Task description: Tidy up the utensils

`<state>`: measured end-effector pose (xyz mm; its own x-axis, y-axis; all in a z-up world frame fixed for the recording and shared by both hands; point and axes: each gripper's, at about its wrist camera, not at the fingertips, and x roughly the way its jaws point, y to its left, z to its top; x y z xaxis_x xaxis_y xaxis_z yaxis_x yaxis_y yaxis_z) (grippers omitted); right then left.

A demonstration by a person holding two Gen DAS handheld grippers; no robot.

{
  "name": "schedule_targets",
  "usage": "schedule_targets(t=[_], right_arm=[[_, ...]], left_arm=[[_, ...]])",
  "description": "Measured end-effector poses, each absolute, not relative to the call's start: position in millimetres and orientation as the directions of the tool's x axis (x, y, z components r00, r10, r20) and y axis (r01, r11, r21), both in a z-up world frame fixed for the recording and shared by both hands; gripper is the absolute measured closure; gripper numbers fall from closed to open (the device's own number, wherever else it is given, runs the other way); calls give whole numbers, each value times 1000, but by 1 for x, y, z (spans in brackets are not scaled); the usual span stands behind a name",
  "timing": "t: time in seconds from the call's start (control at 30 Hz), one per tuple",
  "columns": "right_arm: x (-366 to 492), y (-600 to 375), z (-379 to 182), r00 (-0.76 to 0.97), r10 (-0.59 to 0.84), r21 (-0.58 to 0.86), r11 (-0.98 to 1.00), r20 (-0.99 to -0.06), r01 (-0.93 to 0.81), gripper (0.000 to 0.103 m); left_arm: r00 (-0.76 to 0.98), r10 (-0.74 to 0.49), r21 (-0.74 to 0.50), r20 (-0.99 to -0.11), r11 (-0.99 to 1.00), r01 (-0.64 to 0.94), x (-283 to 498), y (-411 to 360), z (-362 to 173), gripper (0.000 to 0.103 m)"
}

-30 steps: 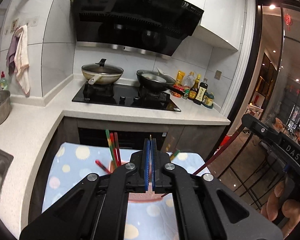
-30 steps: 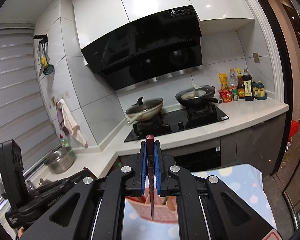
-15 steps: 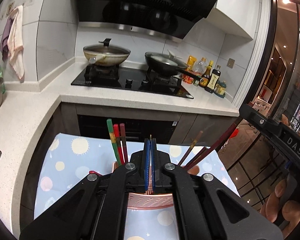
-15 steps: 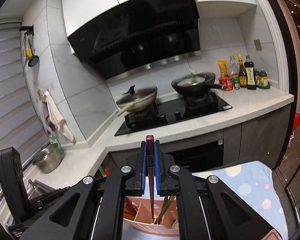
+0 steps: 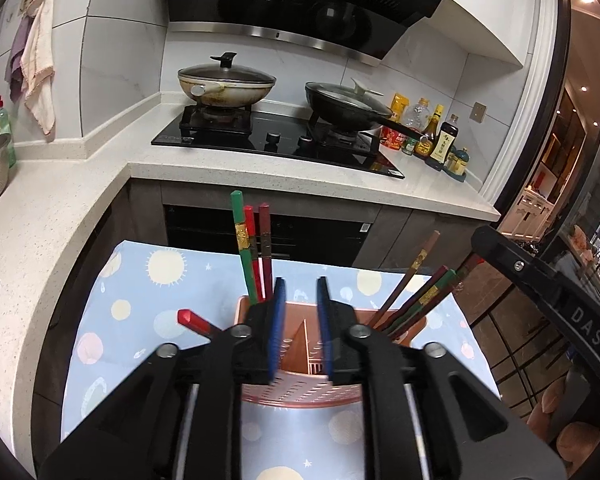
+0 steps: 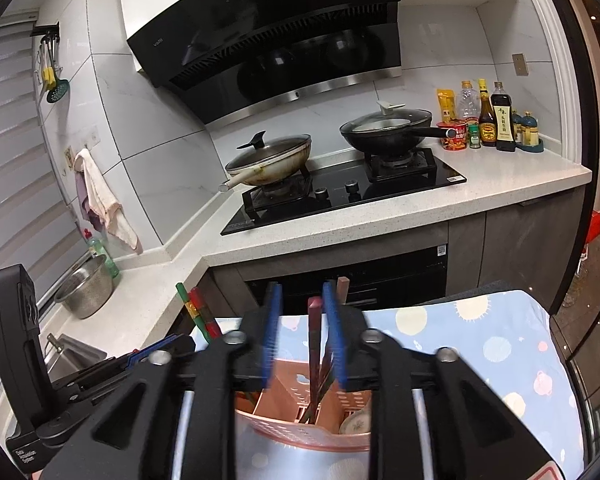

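Observation:
A pink perforated utensil holder (image 5: 300, 396) stands on a blue dotted cloth (image 5: 148, 300). Green, red and dark red chopsticks (image 5: 250, 248) stand in its left compartment, several brown and red ones (image 5: 414, 300) lean in its right. My left gripper (image 5: 300, 288) is open and empty just above the holder's middle. My right gripper (image 6: 302, 300) is open over the holder (image 6: 300, 432); a dark red chopstick (image 6: 314, 336) stands between its blue pads, down in the holder. The left gripper's body (image 6: 16, 344) shows in the right wrist view.
Behind the cloth runs a white counter (image 5: 260, 168) with a black hob, a lidded wok (image 5: 226, 84) and a black pan (image 5: 346, 106). Sauce bottles (image 5: 440, 140) stand at the back right. A steel colander (image 6: 84, 292) sits left by the sink.
Both grippers lowered over the holder and opened. The dark red chopstick left the right gripper's grip and now stands in the holder.

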<state>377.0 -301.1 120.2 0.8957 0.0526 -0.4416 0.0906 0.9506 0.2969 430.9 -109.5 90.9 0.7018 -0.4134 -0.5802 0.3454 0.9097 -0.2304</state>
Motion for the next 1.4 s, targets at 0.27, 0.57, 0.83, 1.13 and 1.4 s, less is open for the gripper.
schedule_targets(t=[0.27, 0.57, 0.83, 1.13, 1.4], right_arm=[[360, -296, 116, 883, 50, 270, 959, -467, 88, 65], [323, -281, 104, 847, 46, 211, 974, -529, 78, 65], [285, -267, 95, 816, 41, 181, 980, -576, 78, 65], [249, -257, 89, 794, 32, 162, 983, -606, 84, 65], [224, -254, 83, 782, 16, 154, 983, -623, 102, 65]], left_arm=[[730, -354, -184, -585, 934, 306, 416, -105, 92, 56], [746, -313, -147, -588, 948, 281, 380, -97, 98, 47], [747, -298, -124, -594, 952, 281, 343, -94, 100, 41], [741, -292, -119, -604, 953, 278, 305, -88, 97, 36], [739, -280, -111, -613, 956, 271, 276, -84, 92, 36]])
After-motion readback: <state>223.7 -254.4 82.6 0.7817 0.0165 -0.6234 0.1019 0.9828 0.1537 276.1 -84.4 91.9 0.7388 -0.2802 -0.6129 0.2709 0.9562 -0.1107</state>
